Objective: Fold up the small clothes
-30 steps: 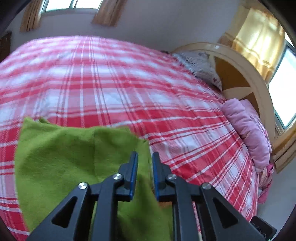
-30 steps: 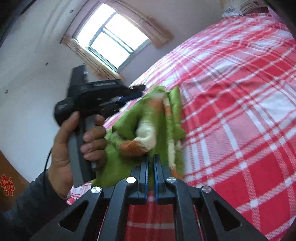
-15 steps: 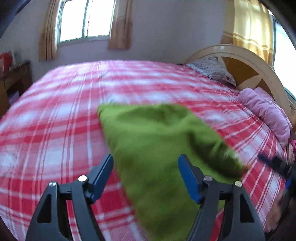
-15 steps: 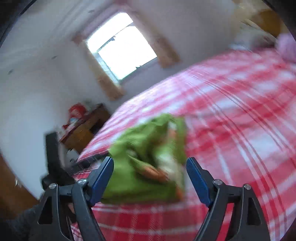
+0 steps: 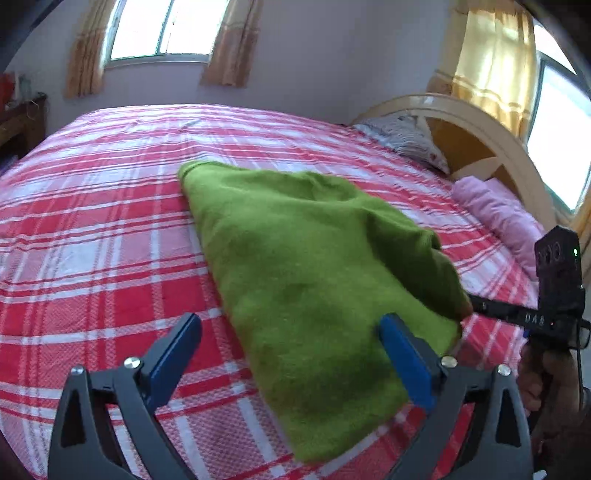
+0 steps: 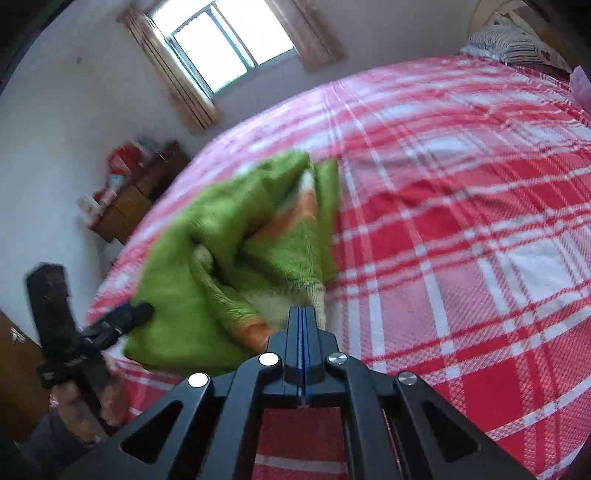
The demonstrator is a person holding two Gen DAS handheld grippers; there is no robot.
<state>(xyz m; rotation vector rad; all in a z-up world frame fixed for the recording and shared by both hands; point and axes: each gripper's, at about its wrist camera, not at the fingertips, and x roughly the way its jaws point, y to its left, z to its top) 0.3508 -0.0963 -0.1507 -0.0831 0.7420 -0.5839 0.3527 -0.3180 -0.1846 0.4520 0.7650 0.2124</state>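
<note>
I see no container anywhere; the nearest to one is the bed itself, its red-and-white plaid sheet carrying the green garment, which lies folded across the middle of my left view, running from about 11 o'clock down to 5 o'clock.

My left gripper has its jaws spread wide and still opening, blue pads either side of the garment's near edge without pressing it; the right pad overlaps the cloth in the picture, though I cannot tell whether it touches.

My right gripper has its jaws fully together. The garment's orange-and-white striped part sits right at the fingertips, at 12 o'clock from them, but I cannot tell whether any cloth is pinched.

Around the bed: a pink bolster at 3 o'clock, a patterned pillow at 1 o'clock against the curved headboard, and a curtained window at 12. In the right view, a cluttered wooden cabinet stands at 9 o'clock beside the bed. Nothing lies between either gripper and the garment.
</note>
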